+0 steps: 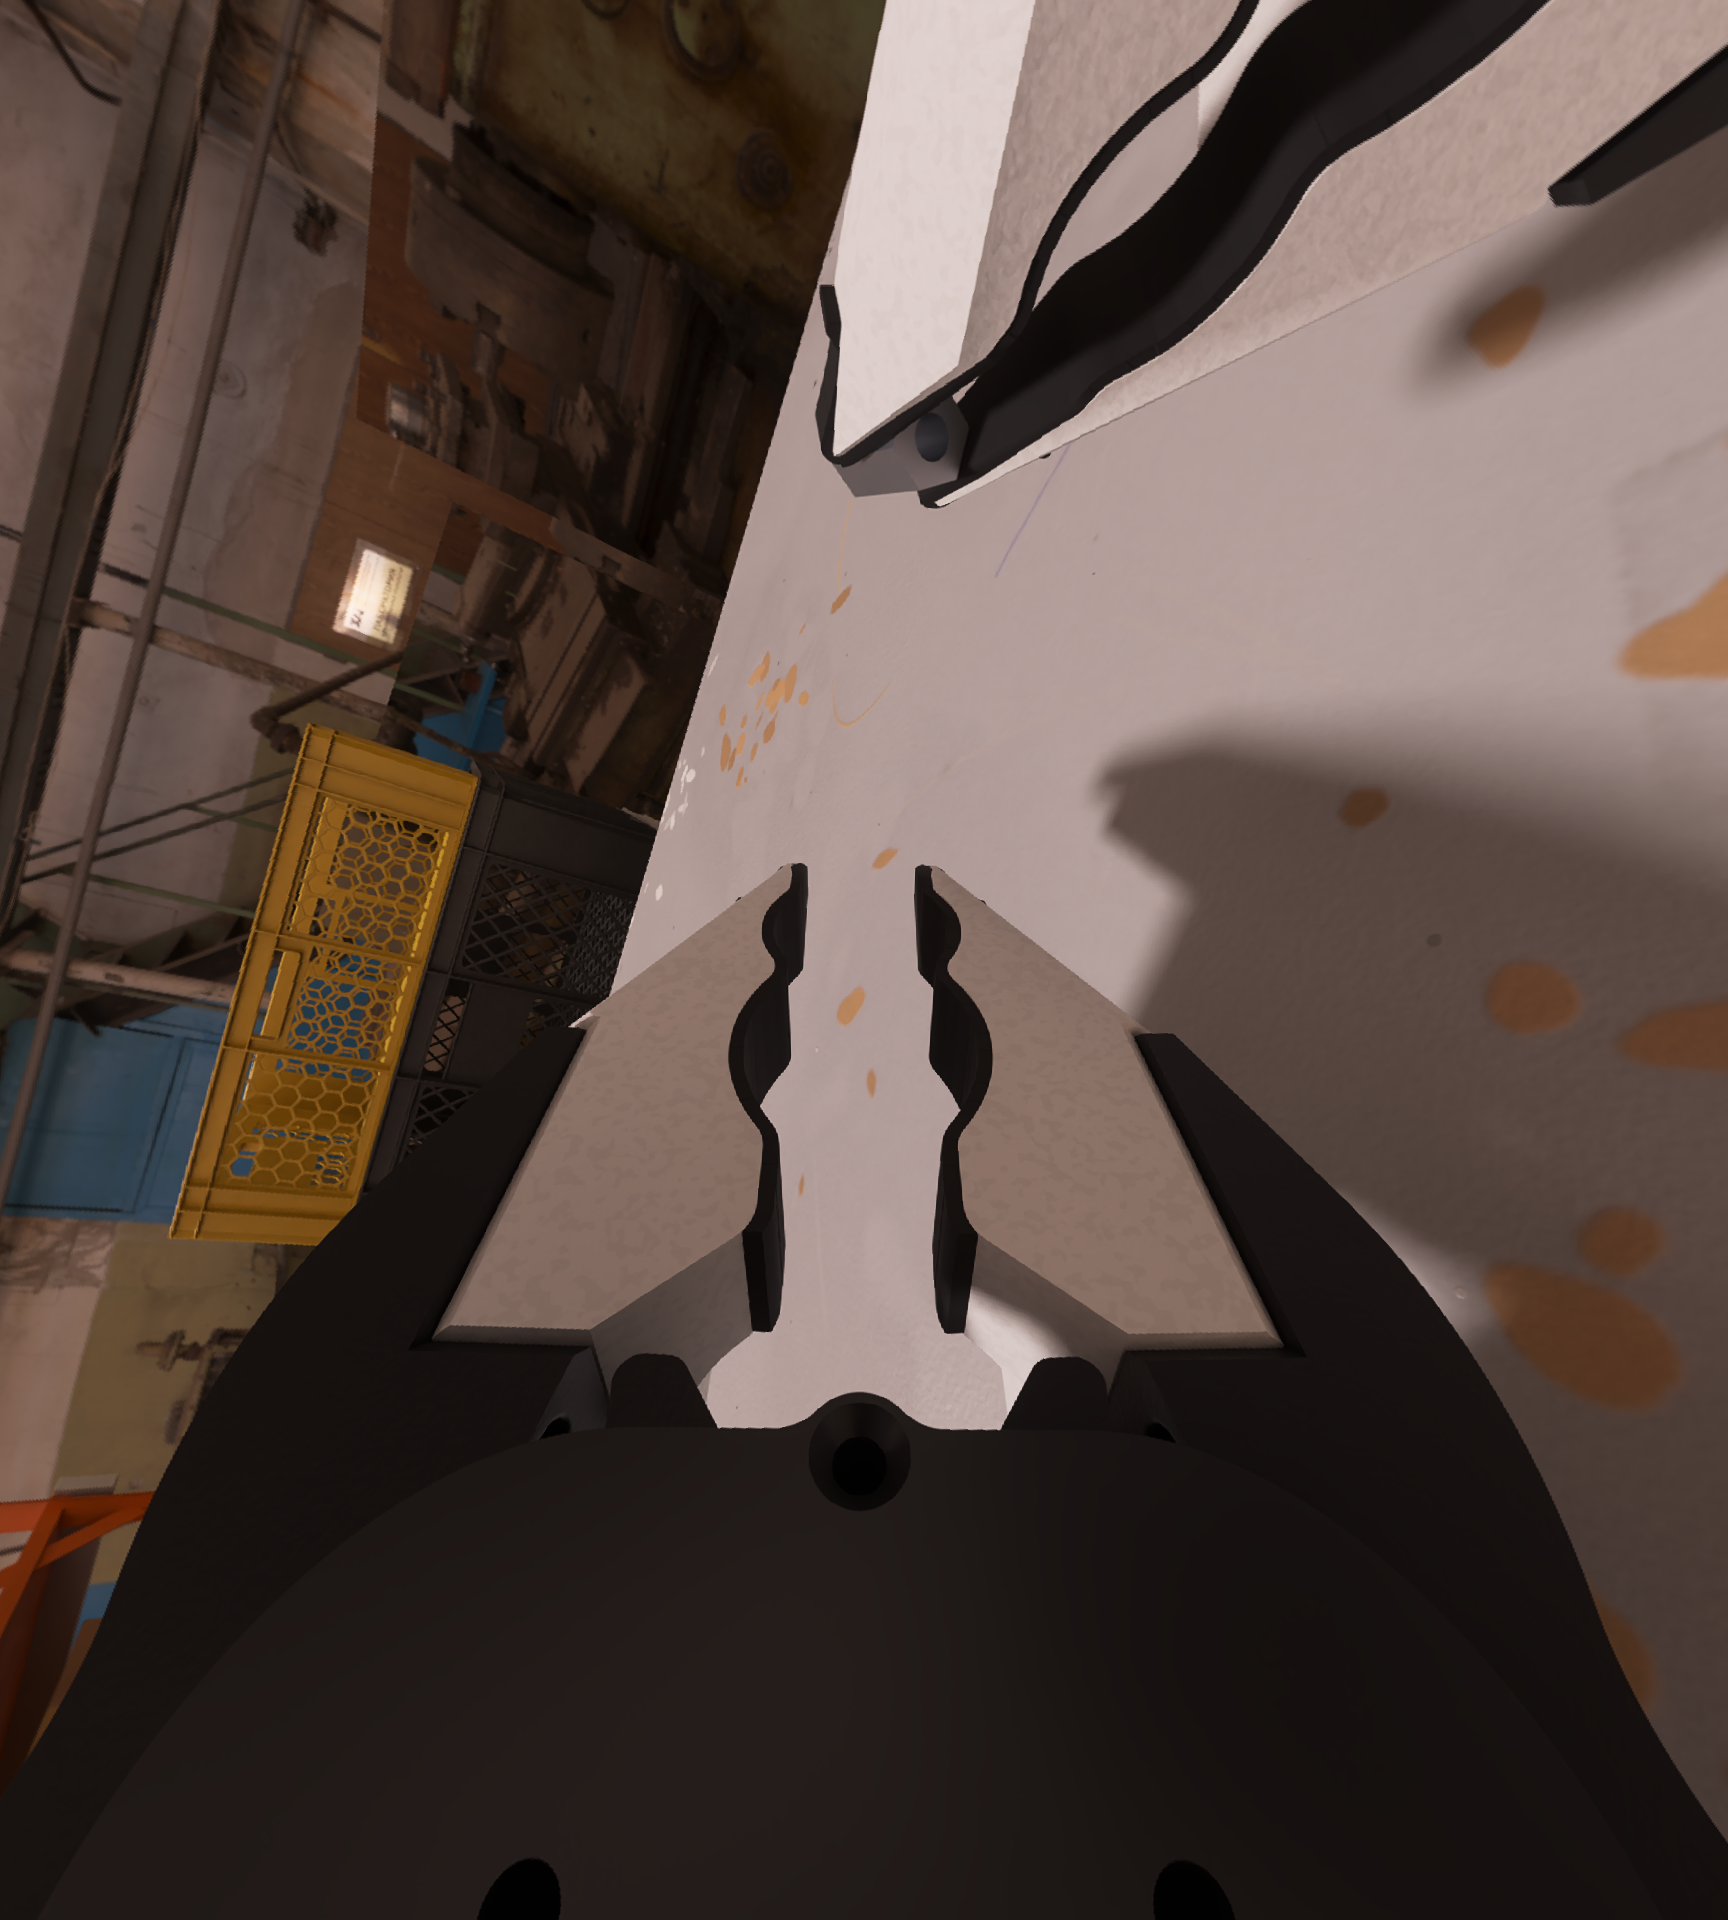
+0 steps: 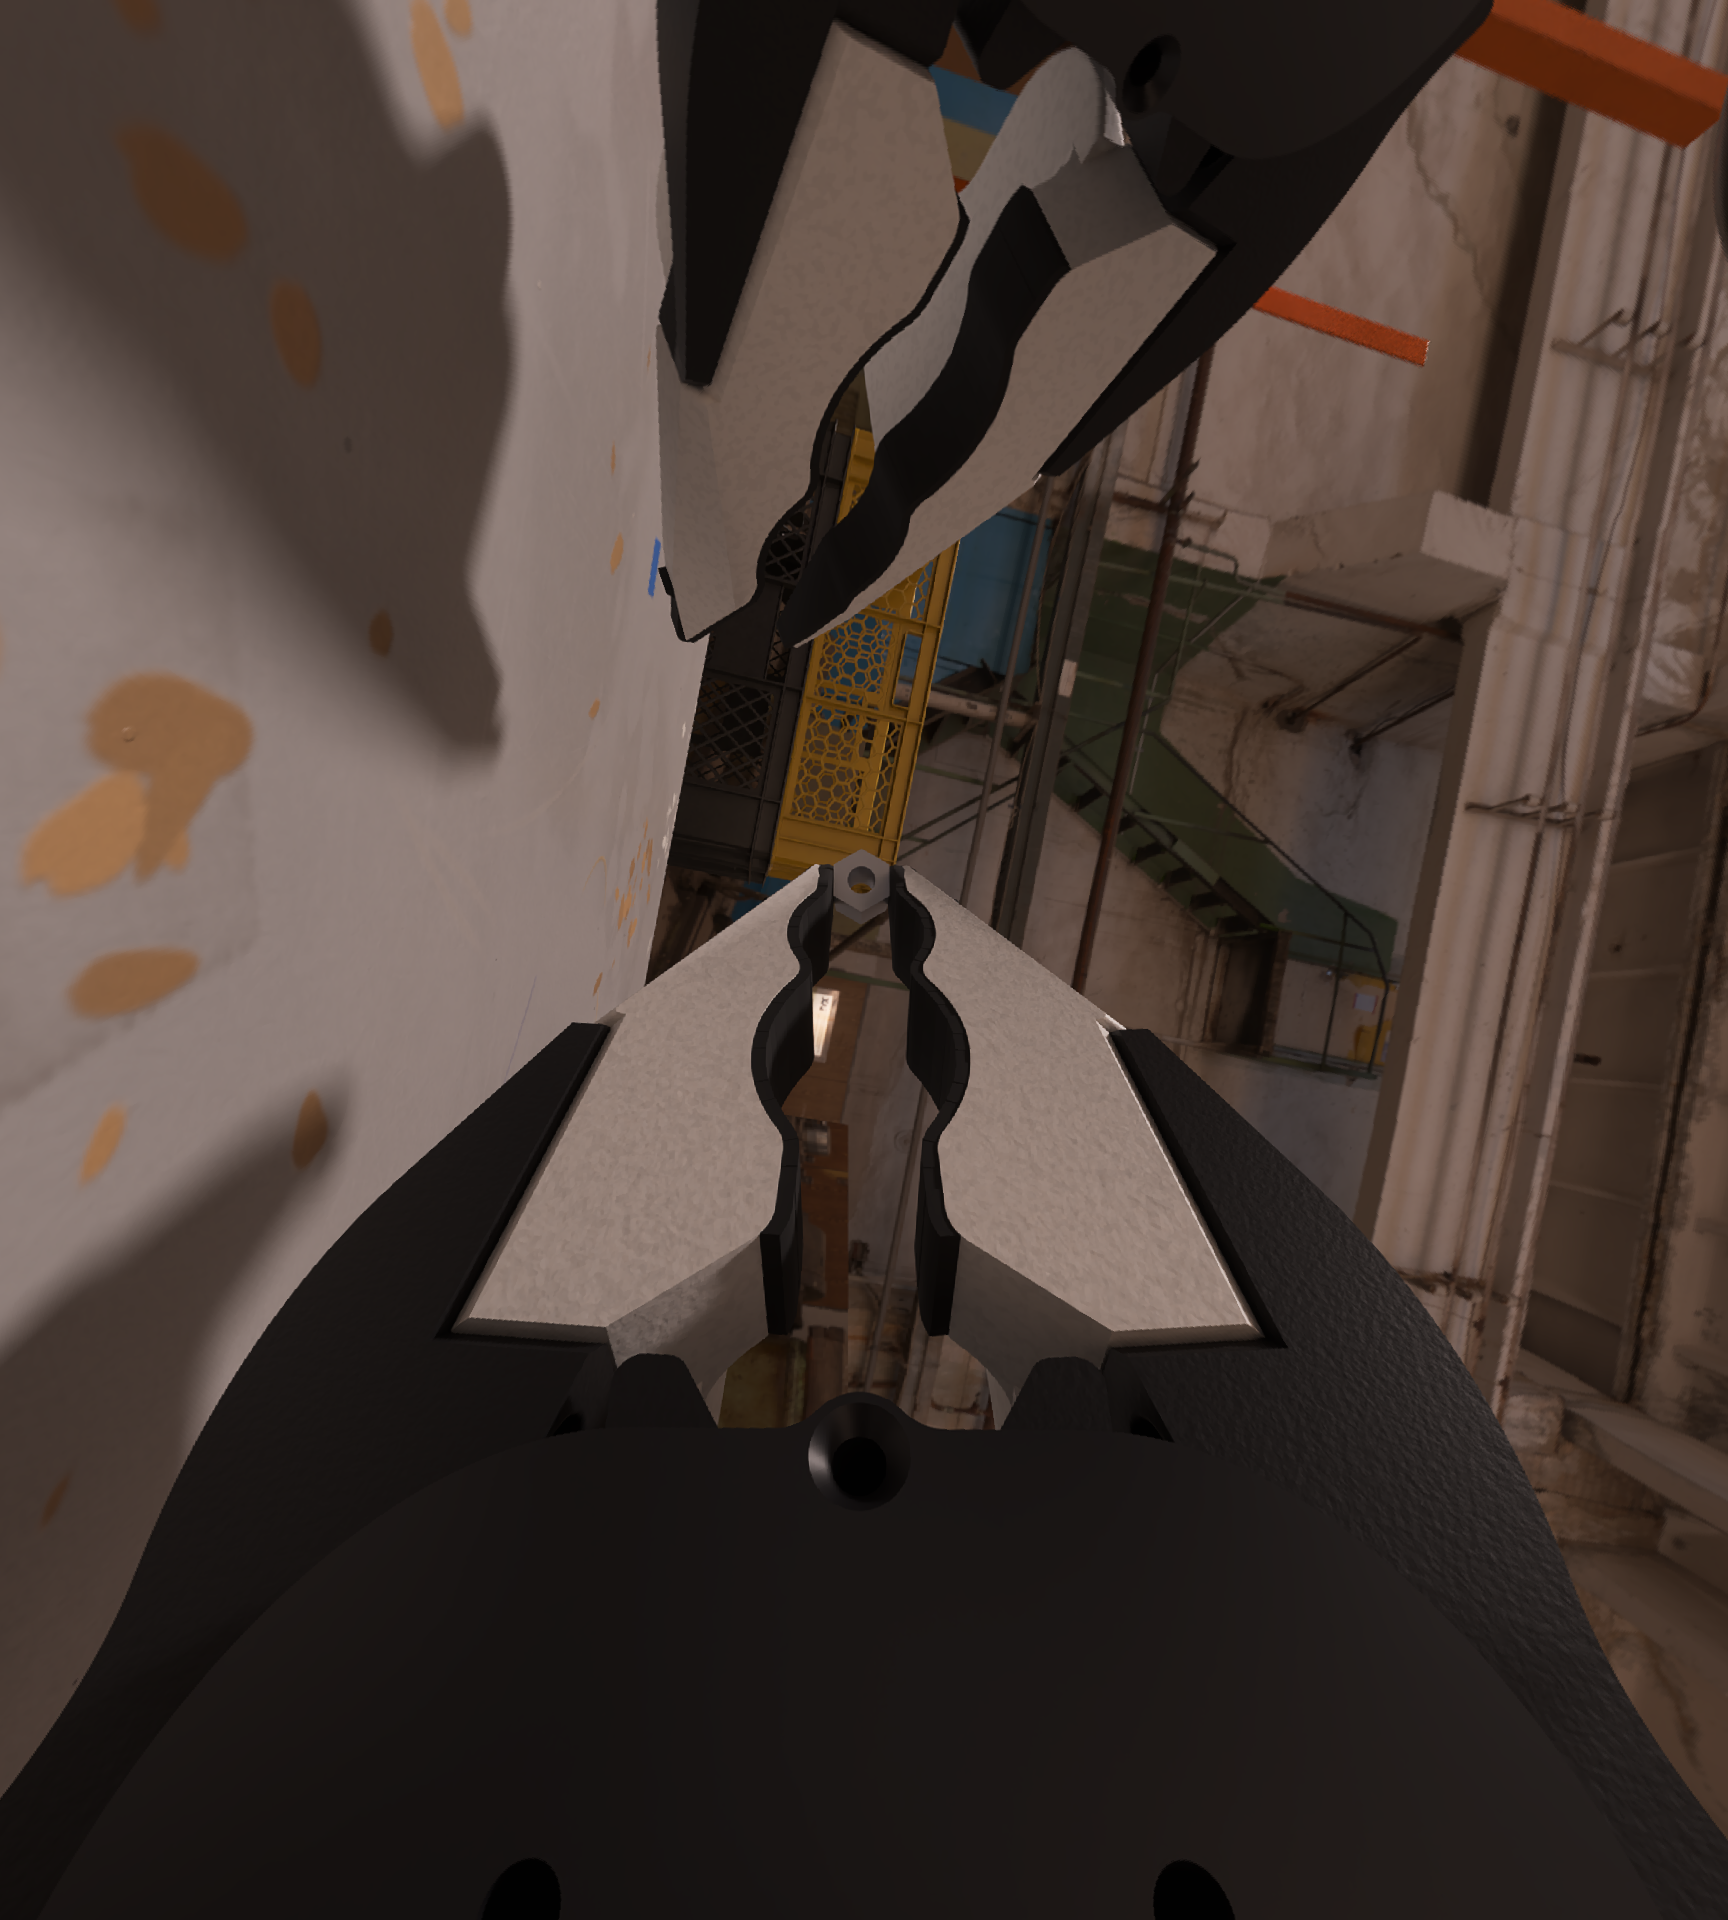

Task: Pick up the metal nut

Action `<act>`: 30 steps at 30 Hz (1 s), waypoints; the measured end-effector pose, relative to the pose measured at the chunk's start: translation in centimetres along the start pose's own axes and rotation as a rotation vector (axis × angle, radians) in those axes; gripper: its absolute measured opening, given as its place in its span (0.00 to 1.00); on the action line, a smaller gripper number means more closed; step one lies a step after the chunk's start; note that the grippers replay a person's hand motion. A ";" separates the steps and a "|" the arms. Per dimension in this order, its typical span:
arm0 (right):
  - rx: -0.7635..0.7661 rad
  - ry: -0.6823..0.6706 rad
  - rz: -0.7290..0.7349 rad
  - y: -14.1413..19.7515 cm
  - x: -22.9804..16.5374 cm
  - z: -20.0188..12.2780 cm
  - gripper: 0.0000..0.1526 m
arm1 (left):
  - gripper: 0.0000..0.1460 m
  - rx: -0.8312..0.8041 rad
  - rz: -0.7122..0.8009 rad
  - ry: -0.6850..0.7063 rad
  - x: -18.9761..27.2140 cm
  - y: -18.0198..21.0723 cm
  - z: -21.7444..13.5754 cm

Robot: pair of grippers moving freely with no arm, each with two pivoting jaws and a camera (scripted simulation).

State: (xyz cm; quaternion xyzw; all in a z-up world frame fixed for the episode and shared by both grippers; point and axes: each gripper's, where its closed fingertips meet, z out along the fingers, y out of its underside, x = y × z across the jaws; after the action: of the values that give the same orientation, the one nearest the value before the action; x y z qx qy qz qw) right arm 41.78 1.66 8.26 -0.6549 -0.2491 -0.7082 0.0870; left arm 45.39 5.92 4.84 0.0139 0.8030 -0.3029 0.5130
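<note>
The metal nut point(image 2: 861, 879) is a small grey hexagon with a round hole. My right gripper point(image 2: 858, 896) is shut on it and pinches it between its very fingertips. In the left wrist view the nut point(image 1: 927, 434) shows at the tip of the right gripper point(image 1: 896, 470), near the far edge of the white table point(image 1: 1255, 623), and seems held off its surface. My left gripper point(image 1: 860, 883) is open and empty, low over the table. It also shows at the top of the right wrist view point(image 2: 751, 623), close to the nut.
The table point(image 2: 320, 935) is white with orange stains and dark gripper shadows. Beyond its edge stand a yellow crate point(image 1: 320, 987) and a black crate point(image 1: 538, 914). A workshop wall, green stairs point(image 2: 1203, 810) and orange beams point(image 2: 1587, 62) lie behind.
</note>
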 end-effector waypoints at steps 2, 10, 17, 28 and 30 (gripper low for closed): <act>0.014 0.000 -0.008 0.0 -0.2 -0.2 0.07 | 0.14 -0.001 0.021 0.007 0.3 -0.1 0.0; 0.094 -0.032 0.065 0.1 -0.3 -1.2 0.07 | 0.14 0.042 0.100 0.009 0.9 -1.1 -0.2; 0.060 -0.008 0.046 -0.1 -0.2 -1.1 0.07 | 0.14 0.005 0.115 -0.020 0.7 -1.3 -0.4; -0.003 -0.006 -0.016 -0.5 -0.7 -1.0 0.07 | 0.14 -0.084 0.090 0.004 1.2 -0.8 -0.2; -0.018 -0.006 -0.013 -0.4 -0.7 -1.0 0.07 | 0.14 -0.090 0.080 0.001 1.2 -0.8 -0.2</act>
State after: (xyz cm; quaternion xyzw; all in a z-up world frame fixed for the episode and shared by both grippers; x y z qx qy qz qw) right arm 40.82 1.43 7.51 -0.6562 -0.2473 -0.7089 0.0758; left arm 44.40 5.01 4.29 0.0230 0.8150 -0.2459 0.5242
